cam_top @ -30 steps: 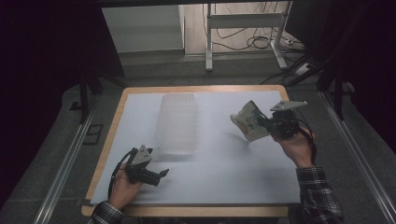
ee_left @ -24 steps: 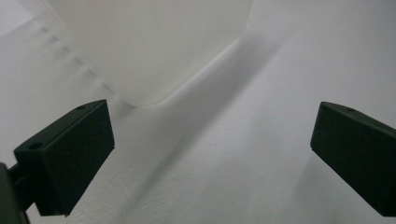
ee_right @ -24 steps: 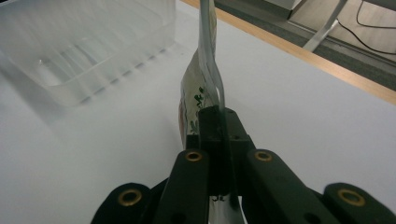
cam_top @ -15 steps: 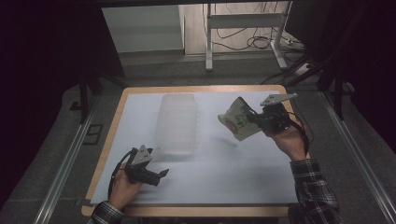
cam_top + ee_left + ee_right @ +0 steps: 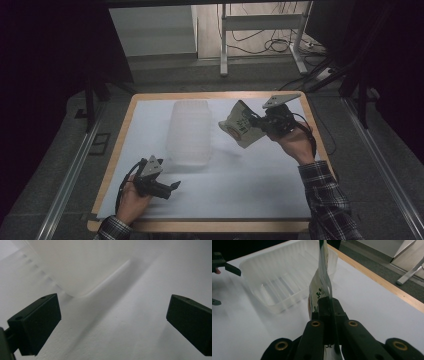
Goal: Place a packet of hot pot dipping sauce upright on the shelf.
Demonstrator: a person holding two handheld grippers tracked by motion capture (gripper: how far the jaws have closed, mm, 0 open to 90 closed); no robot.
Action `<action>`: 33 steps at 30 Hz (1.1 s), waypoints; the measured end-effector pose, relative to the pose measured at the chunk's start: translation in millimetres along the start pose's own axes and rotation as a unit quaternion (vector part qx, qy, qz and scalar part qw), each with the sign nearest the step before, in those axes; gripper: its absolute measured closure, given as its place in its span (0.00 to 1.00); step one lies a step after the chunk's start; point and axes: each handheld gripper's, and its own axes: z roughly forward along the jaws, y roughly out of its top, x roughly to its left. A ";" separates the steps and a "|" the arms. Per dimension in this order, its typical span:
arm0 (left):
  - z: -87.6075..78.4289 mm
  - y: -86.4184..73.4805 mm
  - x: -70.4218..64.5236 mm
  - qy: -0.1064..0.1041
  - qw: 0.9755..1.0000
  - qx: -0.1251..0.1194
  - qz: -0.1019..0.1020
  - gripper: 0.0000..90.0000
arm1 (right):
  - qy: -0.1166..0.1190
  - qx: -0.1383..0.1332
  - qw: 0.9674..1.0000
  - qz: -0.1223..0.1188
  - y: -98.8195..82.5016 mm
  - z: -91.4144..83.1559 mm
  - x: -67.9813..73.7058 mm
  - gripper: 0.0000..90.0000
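High view – right hand-held gripper (image 5: pixel 260 122) clamping printed pouch (image 5: pixel 239 126), lettering unreadable – left hand-held gripper (image 5: pixel 170 189) open

The person wears a plaid shirt in dark checks with lighter lines; the right sleeve (image 5: pixel 327 200) reaches the wrist, and the left cuff (image 5: pixel 114 228) shows the same pattern. Each hand-held gripper is black; the left hand-held gripper (image 5: pixel 172 187) carries a grey three-cornered plate with small dark holes, and a black cable loops from its rear; its jaws are blunt black blocks, each with small screw holes. The right hand-held gripper (image 5: pixel 255 121) bears a like grey plate; its black linkage arms show brass-coloured pivot rings.
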 end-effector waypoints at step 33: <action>-0.5 -0.2 0.1 -0.002 1.000 -0.002 -0.001 0.00 | 0.005 -0.001 0.999 -0.034 55.0 62.5 -16.7 0.99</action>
